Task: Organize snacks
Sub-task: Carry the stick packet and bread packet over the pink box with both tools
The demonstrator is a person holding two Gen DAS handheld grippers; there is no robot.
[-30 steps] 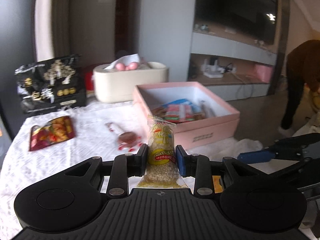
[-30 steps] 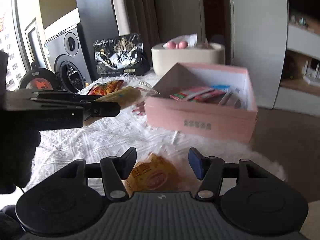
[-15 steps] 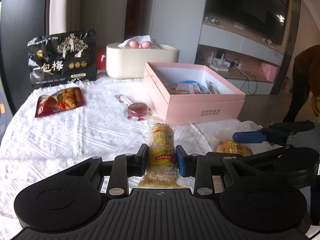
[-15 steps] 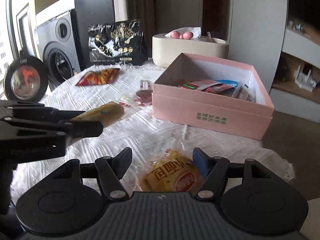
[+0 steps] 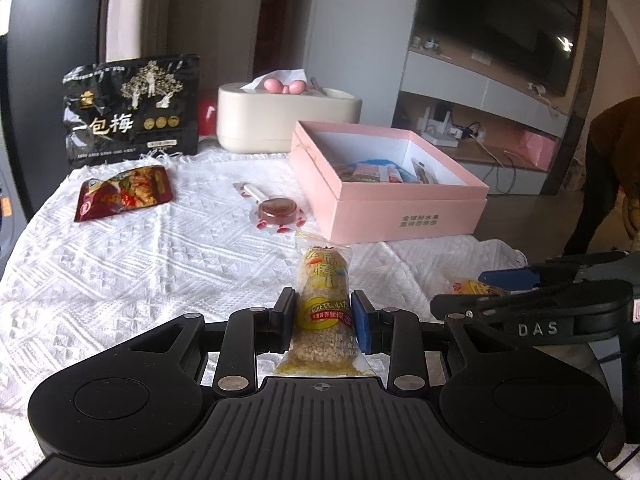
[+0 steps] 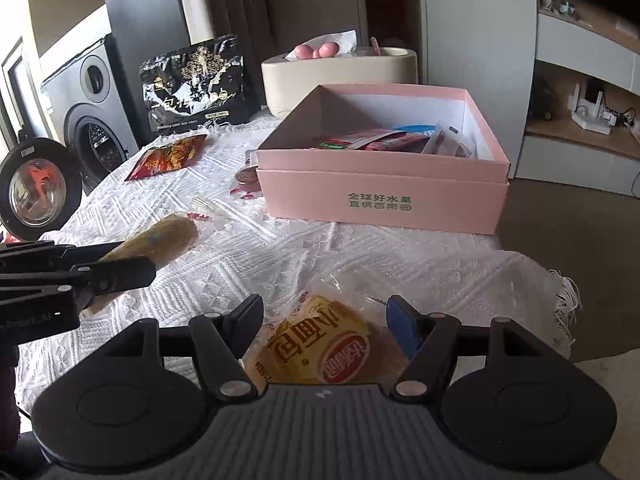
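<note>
My left tool (image 5: 323,316) is clamped on the rice bar (image 5: 325,300), long axis pointing at 12 o'clock, the pink box (image 5: 404,214) at 1 o'clock; my right tool (image 6: 325,322) stands apart around the bun packet (image 6: 320,350).

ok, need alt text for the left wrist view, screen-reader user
The left gripper is shut on a clear-wrapped grain snack bar above a white tablecloth. Beyond sit an open pink box holding snacks, a lollipop, a red snack packet and a black bag. The right gripper enters at right.
</note>
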